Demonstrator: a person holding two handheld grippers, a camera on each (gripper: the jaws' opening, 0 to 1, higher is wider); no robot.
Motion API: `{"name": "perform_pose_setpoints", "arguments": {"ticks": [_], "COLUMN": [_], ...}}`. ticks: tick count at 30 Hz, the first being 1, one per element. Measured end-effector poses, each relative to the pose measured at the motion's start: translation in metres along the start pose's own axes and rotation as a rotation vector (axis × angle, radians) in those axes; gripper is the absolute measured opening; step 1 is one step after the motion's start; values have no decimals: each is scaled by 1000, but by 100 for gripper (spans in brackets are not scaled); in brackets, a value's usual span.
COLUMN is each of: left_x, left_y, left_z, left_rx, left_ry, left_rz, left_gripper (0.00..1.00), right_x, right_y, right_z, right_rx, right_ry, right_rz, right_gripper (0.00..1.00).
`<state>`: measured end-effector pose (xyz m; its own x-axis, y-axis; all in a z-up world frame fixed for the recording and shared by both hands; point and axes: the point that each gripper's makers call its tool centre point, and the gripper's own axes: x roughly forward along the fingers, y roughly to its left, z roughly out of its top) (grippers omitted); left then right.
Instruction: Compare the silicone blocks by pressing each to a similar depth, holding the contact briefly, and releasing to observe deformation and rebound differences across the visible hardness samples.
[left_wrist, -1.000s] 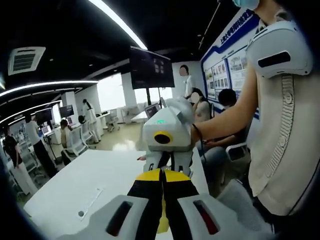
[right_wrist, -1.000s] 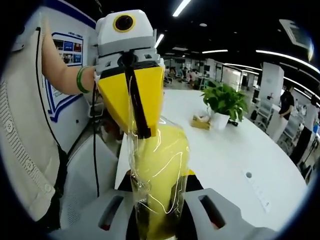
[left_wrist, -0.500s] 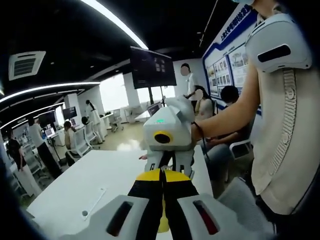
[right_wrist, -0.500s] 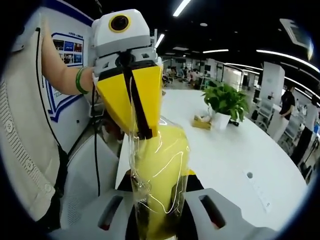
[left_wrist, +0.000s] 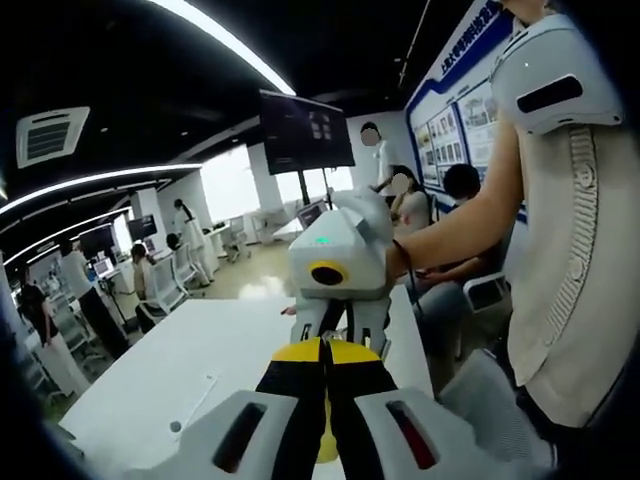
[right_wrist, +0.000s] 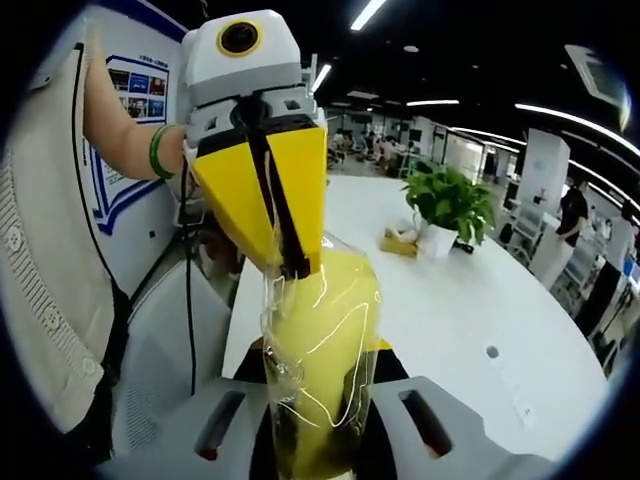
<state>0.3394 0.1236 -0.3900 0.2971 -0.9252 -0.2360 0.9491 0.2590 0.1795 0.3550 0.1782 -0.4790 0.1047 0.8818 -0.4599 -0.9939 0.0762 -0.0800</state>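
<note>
I find both grippers clamped on one yellow wrapped silicone block (right_wrist: 322, 350) held aloft — left gripper (right_wrist: 290, 265) pinching its top, right gripper (right_wrist: 318, 440) squeezing below — presumably testing its give.

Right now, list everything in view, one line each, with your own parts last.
Silicone block: one, yellow, in clear wrap, held up between both grippers.
Table: one, white, long, under and beyond the grippers.
Potted plant: one, green in a white pot, on the table.
Small box: one, tan, on the table beside the plant.
Screen: one, dark, on a stand past the table's far end.
Wall posters: several, blue-bordered, behind the person.
Other people: several, standing or seated at desks in the background.
Left gripper: yellow and black jaws closed on the block's top.
Right gripper: jaws around the block's lower end.
</note>
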Motion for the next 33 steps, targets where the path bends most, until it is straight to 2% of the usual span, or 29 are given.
{"name": "perform_pose_setpoints", "arguments": {"ticks": [3, 5, 6, 8, 13, 17, 20, 22, 28, 33], "left_x": [1, 1, 1, 2, 3, 3, 3, 3, 3, 3], "left_y": [0, 1, 1, 2, -1, -2, -4, -6, -7, -5], "left_z": [0, -2, -2, -3, -4, -6, -10, -12, -11, -10], "left_rx": [-19, -138, -147, -119, -135, -134, -165, -134, -144, -142], "left_ry": [5, 27, 26, 33, 41, 51, 67, 82, 72, 70], "left_rz": [5, 14, 5, 16, 13, 15, 5, 14, 14, 22], "left_gripper": [0, 0, 0, 0, 0, 0, 0, 0, 0, 0], "right_x": [-1, -1, 0, 0, -1, 0, 1, 2, 1, 1], "right_y": [0, 1, 5, 5, 7, 7, 7, 9, 9, 8], "right_z": [0, -1, -2, -3, -5, -9, -12, -14, -13, -12], "right_rx": [3, 6, 20, 39, 42, 9, -32, -42, -33, -23], "right_ry": [-3, -2, -6, -4, 0, 17, 28, 35, 25, 16], "right_rz": [-8, -4, 12, 7, 1, -11, -25, -24, -29, -38], "right_gripper": [10, 10, 11, 11, 13, 14, 16, 16, 19, 27]}}
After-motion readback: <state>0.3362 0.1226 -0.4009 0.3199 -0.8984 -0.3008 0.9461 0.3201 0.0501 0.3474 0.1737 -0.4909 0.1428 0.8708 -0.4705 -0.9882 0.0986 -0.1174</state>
